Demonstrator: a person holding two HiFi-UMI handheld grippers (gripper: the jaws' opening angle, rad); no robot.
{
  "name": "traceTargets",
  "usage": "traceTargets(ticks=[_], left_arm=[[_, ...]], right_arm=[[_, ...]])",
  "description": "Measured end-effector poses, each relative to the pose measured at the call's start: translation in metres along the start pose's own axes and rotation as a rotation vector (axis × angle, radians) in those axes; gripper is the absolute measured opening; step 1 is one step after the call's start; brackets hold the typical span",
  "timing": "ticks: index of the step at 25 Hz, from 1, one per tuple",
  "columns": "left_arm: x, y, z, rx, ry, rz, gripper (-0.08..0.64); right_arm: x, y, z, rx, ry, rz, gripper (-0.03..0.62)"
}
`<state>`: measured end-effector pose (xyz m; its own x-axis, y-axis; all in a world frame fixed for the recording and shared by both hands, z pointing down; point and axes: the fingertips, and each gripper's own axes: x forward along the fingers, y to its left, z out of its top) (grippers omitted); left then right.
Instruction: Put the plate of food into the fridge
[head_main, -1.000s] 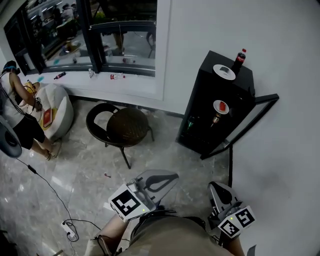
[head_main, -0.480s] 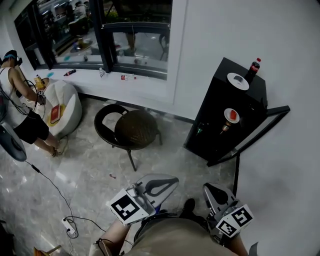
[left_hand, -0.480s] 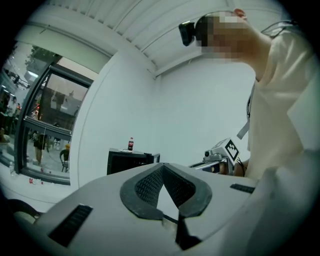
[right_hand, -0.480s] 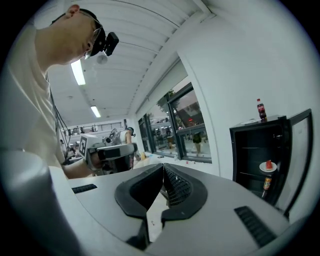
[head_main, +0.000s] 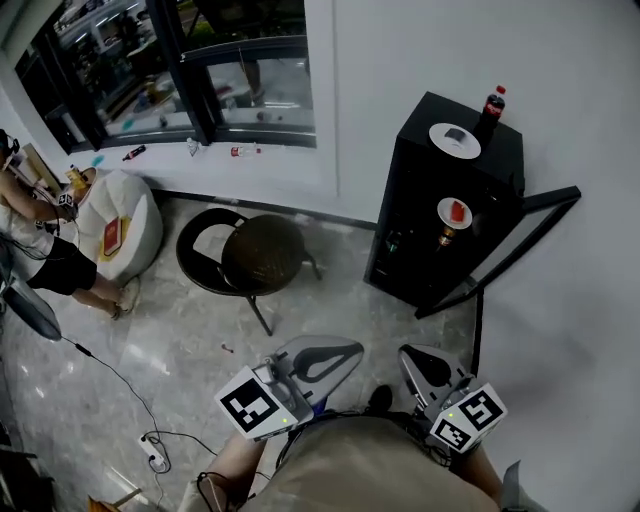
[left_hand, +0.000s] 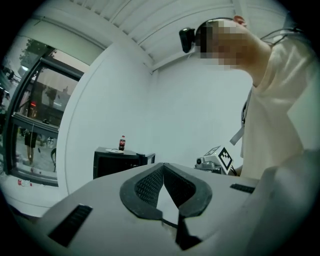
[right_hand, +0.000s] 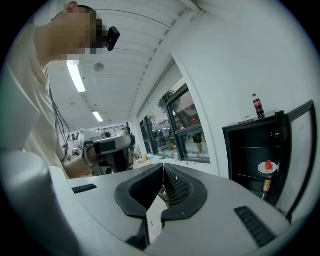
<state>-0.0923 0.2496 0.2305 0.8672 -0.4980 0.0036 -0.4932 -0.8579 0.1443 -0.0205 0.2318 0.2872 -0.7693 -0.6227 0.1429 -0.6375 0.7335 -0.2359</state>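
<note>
The black fridge (head_main: 430, 215) stands against the white wall with its glass door (head_main: 520, 245) swung open to the right. On a shelf inside rests a white plate with red food (head_main: 453, 212), with a bottle (head_main: 441, 238) below it. On the fridge top are a second white plate (head_main: 454, 139) and a cola bottle (head_main: 492, 104). My left gripper (head_main: 345, 350) and right gripper (head_main: 412, 360) are held close to my body, far from the fridge. Both are shut and empty. The right gripper view shows the plate (right_hand: 267, 167) on its shelf.
A round dark chair with a brown seat (head_main: 255, 255) stands left of the fridge. A white beanbag (head_main: 115, 225) and a bent-over person (head_main: 45, 255) are at the far left. A cable and power strip (head_main: 155, 455) lie on the marble floor. Small bottles line the window sill (head_main: 235, 152).
The head view has swung a little, so the fridge and chair sit differently in frame. Both grippers stay shut near my body. The person at the left has bent lower.
</note>
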Motion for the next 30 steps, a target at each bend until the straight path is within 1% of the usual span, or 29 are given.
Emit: traceTargets(ticks=[2, 4, 6, 8, 10, 13, 17, 21, 23, 26, 30], left_arm=[[0.022, 0.0, 0.0, 0.01, 0.012, -0.002, 0.011], [0.041, -0.004, 0.003, 0.012, 0.003, -0.027, 0.011], [0.058, -0.008, 0.006, -0.009, -0.015, -0.06, 0.011], [0.078, -0.009, 0.006, -0.024, -0.013, -0.067, 0.011], [0.098, -0.008, 0.005, -0.002, 0.006, -0.047, 0.011], [0.126, -0.008, 0.003, 0.034, 0.03, -0.02, 0.011], [0.149, -0.006, 0.004, 0.043, 0.062, 0.018, 0.011], [0.163, 0.001, 0.005, 0.031, 0.096, 0.054, 0.011], [0.17, 0.007, 0.007, 0.037, 0.093, 0.056, 0.011], [0.177, 0.014, 0.012, 0.049, 0.055, 0.047, 0.011], [0.18, 0.029, 0.009, 0.054, 0.05, 0.031, 0.011]], right_arm=[[-0.006, -0.021, 0.005, 0.004, -0.006, -0.001, 0.021], [-0.016, -0.039, 0.008, 0.016, -0.008, -0.006, 0.021], [-0.027, -0.054, 0.01, 0.027, -0.006, -0.013, 0.021], [-0.036, -0.071, 0.012, 0.042, -0.008, -0.019, 0.021], [-0.046, -0.09, 0.012, 0.073, -0.011, -0.023, 0.021], [-0.057, -0.113, 0.012, 0.11, -0.014, -0.003, 0.021], [-0.069, -0.135, 0.014, 0.099, -0.013, 0.023, 0.021], [-0.075, -0.158, 0.019, 0.118, -0.022, 0.023, 0.021], [-0.074, -0.166, 0.021, 0.119, -0.028, 0.021, 0.021], [-0.069, -0.17, 0.018, 0.122, -0.016, 0.023, 0.021], [-0.059, -0.177, 0.017, 0.108, 0.007, 0.008, 0.021]])
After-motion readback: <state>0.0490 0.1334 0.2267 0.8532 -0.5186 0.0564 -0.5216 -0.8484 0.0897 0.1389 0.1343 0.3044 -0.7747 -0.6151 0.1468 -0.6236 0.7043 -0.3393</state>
